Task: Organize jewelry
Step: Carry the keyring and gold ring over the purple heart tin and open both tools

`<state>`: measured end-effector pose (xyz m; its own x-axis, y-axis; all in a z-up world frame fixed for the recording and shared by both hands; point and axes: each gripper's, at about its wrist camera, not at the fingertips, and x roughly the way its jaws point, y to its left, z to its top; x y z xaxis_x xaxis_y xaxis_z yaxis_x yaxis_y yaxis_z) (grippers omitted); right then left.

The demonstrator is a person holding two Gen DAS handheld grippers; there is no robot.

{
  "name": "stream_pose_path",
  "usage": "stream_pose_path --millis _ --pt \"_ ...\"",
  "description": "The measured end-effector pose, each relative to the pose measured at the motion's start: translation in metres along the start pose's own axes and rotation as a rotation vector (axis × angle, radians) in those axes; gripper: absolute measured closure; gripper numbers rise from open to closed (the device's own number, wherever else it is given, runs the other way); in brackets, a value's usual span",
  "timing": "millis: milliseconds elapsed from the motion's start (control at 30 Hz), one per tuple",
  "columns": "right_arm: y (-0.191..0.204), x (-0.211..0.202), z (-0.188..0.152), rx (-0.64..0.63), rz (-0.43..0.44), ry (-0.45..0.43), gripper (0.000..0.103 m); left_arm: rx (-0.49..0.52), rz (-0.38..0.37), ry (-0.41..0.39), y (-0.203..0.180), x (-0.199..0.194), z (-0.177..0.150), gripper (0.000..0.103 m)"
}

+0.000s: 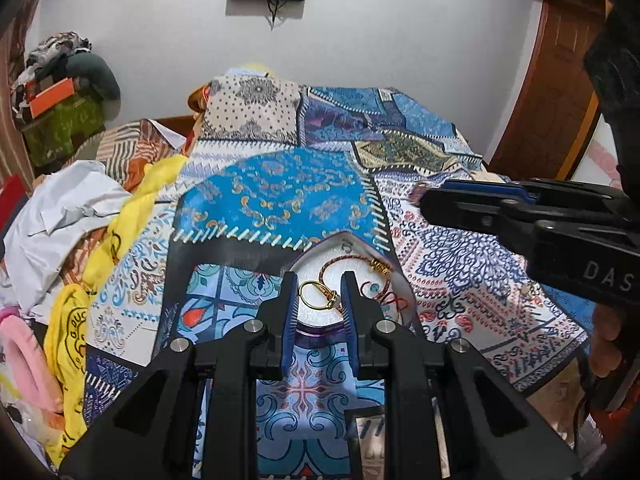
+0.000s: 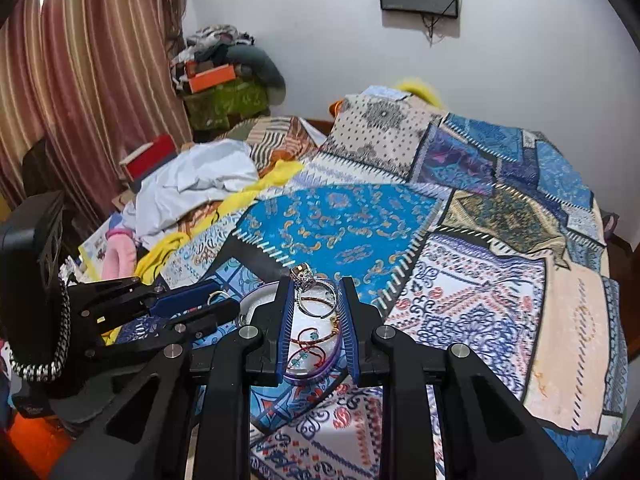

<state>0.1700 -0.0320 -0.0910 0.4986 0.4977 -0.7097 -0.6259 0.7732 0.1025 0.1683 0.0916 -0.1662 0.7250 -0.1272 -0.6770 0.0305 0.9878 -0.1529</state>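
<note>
A white tray with a purple rim (image 1: 352,242) lies on the patterned bedspread and holds red cord bracelets (image 1: 384,298). My left gripper (image 1: 319,296) is shut on a gold ring (image 1: 316,294) just above the tray. My right gripper (image 2: 314,300) is shut on a silver ring with a large stone (image 2: 310,286) and holds it over the same tray (image 2: 256,300), where bracelets (image 2: 312,344) lie. The right gripper also shows at the right of the left wrist view (image 1: 420,200), and the left gripper shows at the left of the right wrist view (image 2: 224,300).
A patchwork bedspread (image 1: 280,200) covers the bed. Heaped clothes, a yellow cloth (image 1: 132,216) and white fabric (image 1: 60,216) lie to the left. A striped curtain (image 2: 80,80) hangs far left. A wooden door (image 1: 560,100) stands at the right.
</note>
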Motion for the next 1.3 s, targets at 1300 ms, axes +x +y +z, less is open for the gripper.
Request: stream_pose_path --millis 1300 --pt "-0.008 -0.003 0.003 0.06 0.013 0.031 0.075 0.017 0.01 -0.024 -0.006 -0.014 0.014 0.081"
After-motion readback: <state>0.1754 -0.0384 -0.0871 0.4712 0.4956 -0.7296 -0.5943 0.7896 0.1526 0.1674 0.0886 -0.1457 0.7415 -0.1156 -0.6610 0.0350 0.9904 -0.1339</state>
